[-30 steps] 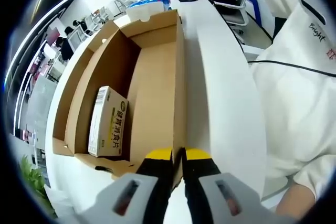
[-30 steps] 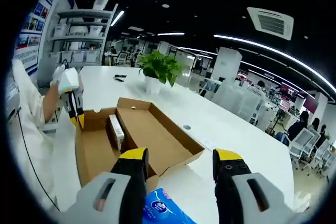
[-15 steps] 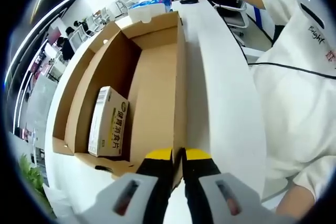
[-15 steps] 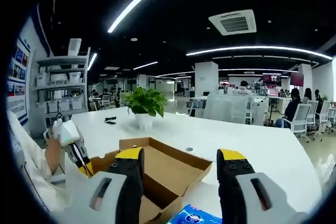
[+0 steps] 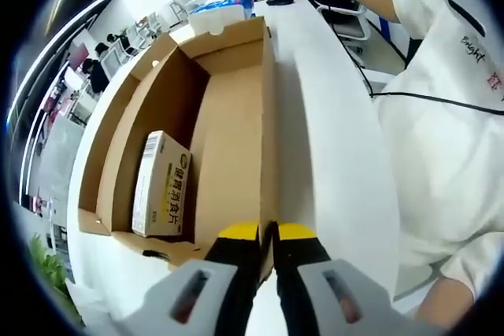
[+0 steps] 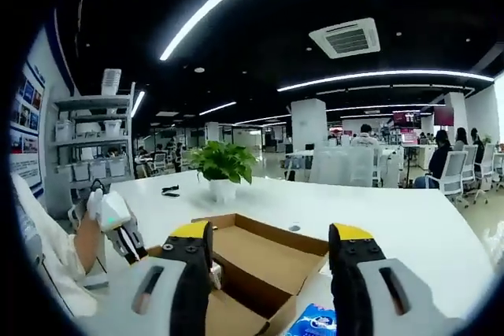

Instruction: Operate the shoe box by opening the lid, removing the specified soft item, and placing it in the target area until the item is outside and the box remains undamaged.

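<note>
An open brown cardboard shoe box (image 5: 232, 116) lies on the white table (image 5: 331, 147). Inside it, against the left wall, rests a small white and green packet (image 5: 161, 182). My left gripper (image 5: 268, 231) is shut on the box's near right cardboard edge. In the right gripper view the same box (image 6: 268, 261) sits low between my jaws. My right gripper (image 6: 270, 234) is open and holds nothing, raised above the box's far end. A blue soft pack (image 6: 315, 324) lies just below it, and the same blue pack (image 5: 228, 3) shows beyond the box. A hand holds the left gripper (image 6: 118, 222) at the left.
A person in a white shirt (image 5: 441, 116) stands close along the table's right side, with a black cable (image 5: 425, 98) across the shirt. A potted plant (image 6: 223, 164) stands on the table behind the box. Shelves (image 6: 87, 139) and office desks fill the background.
The right gripper view has lifted and tilted up, so the box now sits lower in it. My left gripper still clamps the same edge, and the box has not moved.
</note>
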The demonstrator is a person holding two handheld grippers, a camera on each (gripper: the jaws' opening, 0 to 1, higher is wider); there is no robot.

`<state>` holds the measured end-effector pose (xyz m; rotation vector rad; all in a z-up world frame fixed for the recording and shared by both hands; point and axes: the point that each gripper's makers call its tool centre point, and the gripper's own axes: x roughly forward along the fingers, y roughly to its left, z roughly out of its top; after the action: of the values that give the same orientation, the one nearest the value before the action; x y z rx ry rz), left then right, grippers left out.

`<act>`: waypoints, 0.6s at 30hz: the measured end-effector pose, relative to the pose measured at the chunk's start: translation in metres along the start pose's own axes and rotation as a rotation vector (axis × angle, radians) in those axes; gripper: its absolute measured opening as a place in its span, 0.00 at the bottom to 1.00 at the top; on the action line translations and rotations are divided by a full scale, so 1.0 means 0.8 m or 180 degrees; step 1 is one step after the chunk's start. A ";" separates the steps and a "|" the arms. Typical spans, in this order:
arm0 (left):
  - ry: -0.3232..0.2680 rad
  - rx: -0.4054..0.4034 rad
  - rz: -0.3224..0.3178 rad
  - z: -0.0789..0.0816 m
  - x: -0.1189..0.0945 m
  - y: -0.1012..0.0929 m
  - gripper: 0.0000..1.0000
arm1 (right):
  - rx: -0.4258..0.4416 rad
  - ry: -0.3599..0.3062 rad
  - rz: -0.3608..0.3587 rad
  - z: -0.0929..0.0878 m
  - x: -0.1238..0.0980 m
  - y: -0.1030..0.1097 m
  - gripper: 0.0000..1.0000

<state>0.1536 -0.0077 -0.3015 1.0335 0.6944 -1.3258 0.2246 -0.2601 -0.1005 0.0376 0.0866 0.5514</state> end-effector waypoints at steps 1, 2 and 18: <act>-0.0001 0.0004 0.0006 0.000 0.000 0.000 0.05 | -0.0042 0.0220 -0.0046 -0.013 -0.004 -0.002 0.51; -0.0002 -0.0001 0.0014 0.000 0.000 -0.001 0.05 | -0.0178 0.0214 -0.0287 -0.011 -0.009 -0.015 0.47; 0.0015 0.0030 0.0038 -0.003 -0.002 -0.007 0.04 | -0.0585 -0.0140 -0.0591 -0.027 -0.031 0.009 0.46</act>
<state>0.1483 -0.0041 -0.3021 1.0473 0.6851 -1.3180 0.1976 -0.2664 -0.1199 -0.1363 -0.0038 0.3708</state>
